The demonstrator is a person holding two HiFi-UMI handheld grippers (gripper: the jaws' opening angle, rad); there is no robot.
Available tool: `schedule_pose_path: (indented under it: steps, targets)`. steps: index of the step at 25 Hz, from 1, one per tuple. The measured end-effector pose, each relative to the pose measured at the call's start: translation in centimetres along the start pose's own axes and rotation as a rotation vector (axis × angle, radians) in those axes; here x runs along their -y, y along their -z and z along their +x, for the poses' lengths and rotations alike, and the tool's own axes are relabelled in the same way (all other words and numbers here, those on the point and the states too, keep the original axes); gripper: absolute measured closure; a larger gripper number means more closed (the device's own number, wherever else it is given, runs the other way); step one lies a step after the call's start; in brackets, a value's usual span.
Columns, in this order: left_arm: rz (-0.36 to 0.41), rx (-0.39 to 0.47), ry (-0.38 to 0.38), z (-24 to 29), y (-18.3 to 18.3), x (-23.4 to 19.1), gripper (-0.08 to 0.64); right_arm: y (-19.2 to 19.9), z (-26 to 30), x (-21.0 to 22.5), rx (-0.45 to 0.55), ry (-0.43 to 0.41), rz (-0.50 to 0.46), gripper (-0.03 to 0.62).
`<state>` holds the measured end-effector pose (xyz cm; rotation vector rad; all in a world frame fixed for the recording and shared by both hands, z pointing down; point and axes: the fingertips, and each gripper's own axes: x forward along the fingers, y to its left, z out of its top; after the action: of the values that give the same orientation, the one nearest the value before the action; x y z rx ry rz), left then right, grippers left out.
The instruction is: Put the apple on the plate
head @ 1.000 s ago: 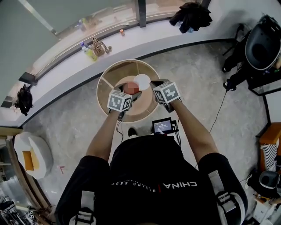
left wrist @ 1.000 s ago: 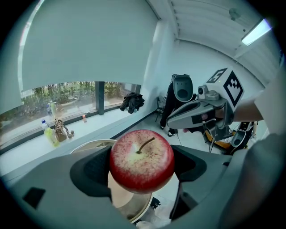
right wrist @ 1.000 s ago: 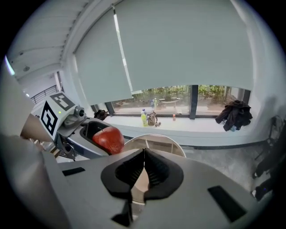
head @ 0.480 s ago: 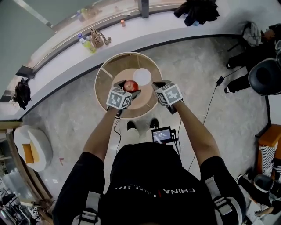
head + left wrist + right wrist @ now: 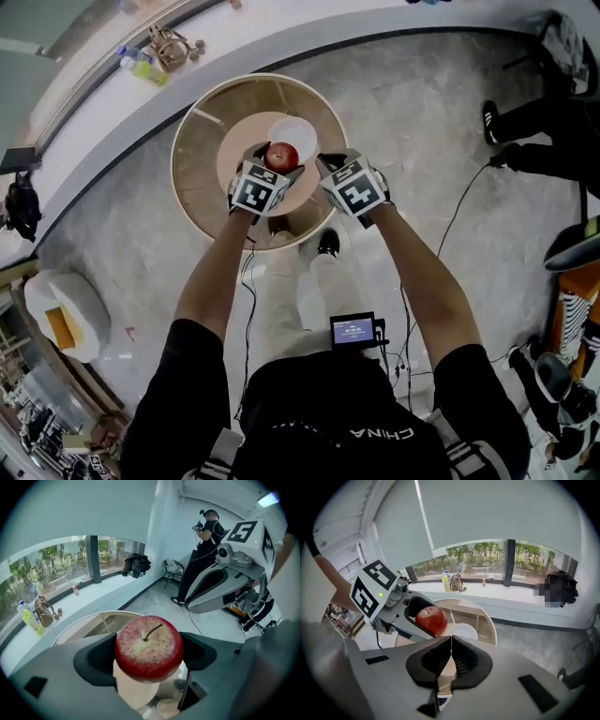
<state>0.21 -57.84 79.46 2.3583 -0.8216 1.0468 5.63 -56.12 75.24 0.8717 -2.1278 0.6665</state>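
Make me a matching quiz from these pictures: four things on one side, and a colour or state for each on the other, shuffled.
1 apple
2 plate
3 left tongs
4 right tongs

A shut, nothing between them
B white
C red
D shut on the fruit

Pairs: 1-C, 2-B, 3-D, 4-A

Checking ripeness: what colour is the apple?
Apple: speckled red, yellowish near the stem. Best in left gripper view.
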Motion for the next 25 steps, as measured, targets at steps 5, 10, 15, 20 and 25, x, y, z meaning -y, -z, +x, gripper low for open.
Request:
schedule_pose_path:
  steps: [5,10,15,20,25]
  targets:
    - [0.023,0.017,-0.013,8.8,2.9,-3.0,0.17,3.9,6.8,3.0,0.006,0.0,0.053,0.563]
    - [0.04,-0.021,-0.009,14.4,5.8,-5.2,0.17,6.1,11.3,4.1,0.001,-0.02,0.083,0.563]
    - [0.052,-0.009,-0.013,16.9,5.7,-5.4,0.17,6.7,13.0,5.1,-0.001,-0.026,0.1,0.563]
    - [0.082,-0.011,-0.022,17.6,6.1,-5.3,0.17,6.7,13.1,5.3,-0.006,-0.042,0.123,0.563]
    - [0.056,-0.02,0.003,17.6,6.4,-5.2,0.17,6.9,12.5,5.6,-0.015,-0.048,0.131,0.563]
